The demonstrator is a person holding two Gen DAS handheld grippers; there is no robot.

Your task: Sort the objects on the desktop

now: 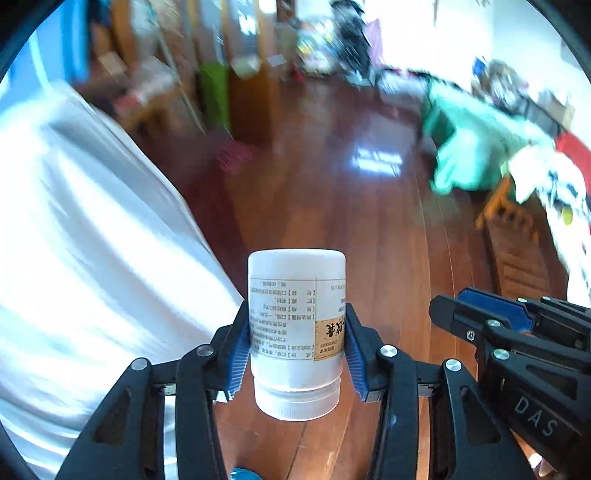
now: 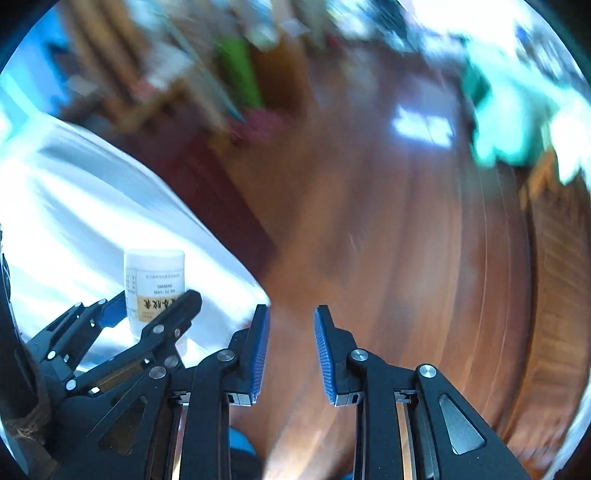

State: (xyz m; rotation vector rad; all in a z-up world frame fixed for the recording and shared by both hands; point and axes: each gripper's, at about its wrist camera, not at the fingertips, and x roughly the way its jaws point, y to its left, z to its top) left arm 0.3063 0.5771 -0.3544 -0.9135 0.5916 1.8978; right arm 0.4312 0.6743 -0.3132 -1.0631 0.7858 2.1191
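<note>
Left wrist view: left hand-held gripper (image 1: 297, 356) clamps an inverted white bottle (image 1: 296, 332); right hand-held gripper (image 2: 291, 349), blurred, seemingly narrow and empty

You look down on a reddish-brown plank floor (image 1: 332, 206) — glossy, with a bright window glare (image 1: 376, 162) on the boards. A white cloth (image 1: 92, 258) fills your left side, folded in soft ridges. At the right a green cloth (image 1: 476, 147) drapes over furniture, beside a slatted wooden chair (image 1: 513, 236). Far back stand wooden cabinets (image 1: 255, 88) with a green panel (image 1: 212, 92) — blurred clutter around them. Strong daylight whitens the wall (image 1: 480, 29) at the upper right.
</note>
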